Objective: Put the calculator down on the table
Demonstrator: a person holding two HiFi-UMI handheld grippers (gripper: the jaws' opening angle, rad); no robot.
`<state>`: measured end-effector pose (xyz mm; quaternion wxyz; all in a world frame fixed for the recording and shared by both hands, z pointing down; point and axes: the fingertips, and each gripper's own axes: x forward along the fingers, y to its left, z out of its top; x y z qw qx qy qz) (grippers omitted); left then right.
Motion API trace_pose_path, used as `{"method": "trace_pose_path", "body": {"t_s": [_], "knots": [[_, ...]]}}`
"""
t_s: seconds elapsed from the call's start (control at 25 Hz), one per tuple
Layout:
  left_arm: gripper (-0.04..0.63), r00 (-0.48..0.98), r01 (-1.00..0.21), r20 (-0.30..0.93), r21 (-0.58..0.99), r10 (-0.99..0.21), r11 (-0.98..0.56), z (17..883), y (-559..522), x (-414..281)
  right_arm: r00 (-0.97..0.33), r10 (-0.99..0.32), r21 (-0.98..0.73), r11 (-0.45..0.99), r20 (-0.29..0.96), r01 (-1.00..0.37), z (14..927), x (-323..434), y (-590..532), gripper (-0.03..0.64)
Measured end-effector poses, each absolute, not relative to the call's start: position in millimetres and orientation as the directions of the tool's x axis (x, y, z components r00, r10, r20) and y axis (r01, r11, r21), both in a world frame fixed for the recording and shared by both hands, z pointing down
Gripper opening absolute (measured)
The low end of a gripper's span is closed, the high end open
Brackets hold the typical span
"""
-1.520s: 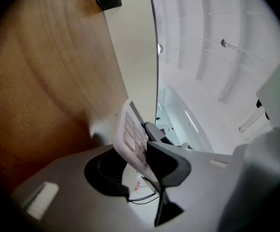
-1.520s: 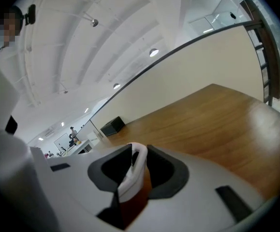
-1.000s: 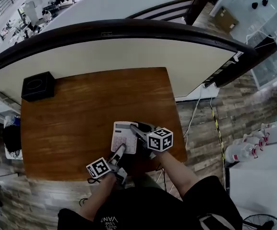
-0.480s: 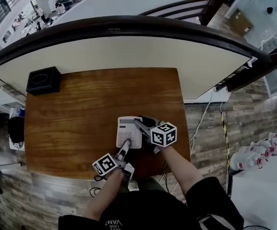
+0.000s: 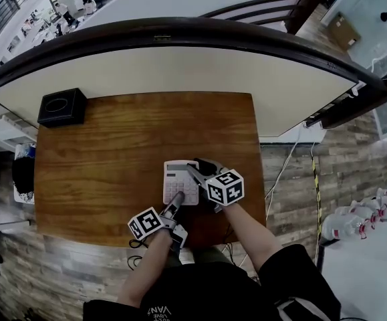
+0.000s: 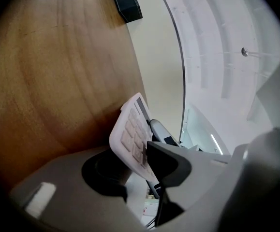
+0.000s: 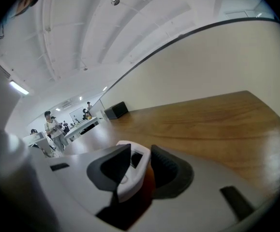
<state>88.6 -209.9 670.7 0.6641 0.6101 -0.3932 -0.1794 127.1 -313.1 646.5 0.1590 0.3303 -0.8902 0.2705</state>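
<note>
Here the calculator [image 5: 178,179] is seemingly lying near the counter's [image 5: 113,146] five o'clock edge. The left tongs [image 5: 177,199] are pinching its near end. The right tongs [image 5: 193,172] have just been easing apart around its side rim. It is looking light, stiff and slick, so its edges are offering the safest hold.

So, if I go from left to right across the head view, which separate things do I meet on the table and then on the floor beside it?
black box → calculator → white bottles on the floor
</note>
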Motion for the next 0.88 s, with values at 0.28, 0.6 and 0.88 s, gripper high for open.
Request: {"method": "trace_pose_path", "body": {"t_s": [0.28, 0.6, 0.88], "knots": [[0.187, 0.648, -0.224, 0.332, 0.943, -0.685, 0.245, 673, -200, 94, -0.710, -0.497, -0.337, 0.643, 0.499, -0.688, 652, 124, -311, 0.112], [0.224, 0.677, -0.201, 0.331, 0.942, -0.658, 0.267, 670, -187, 97, -0.688, -0.506, -0.301, 0.645, 0.521, -0.703, 653, 126, -312, 0.117], [0.230, 0.676, -0.216, 0.342, 0.939, -0.653, 0.268, 669, -178, 96, -0.677, -0.522, -0.285, 0.641, 0.519, -0.712, 652, 126, -313, 0.120]]}}
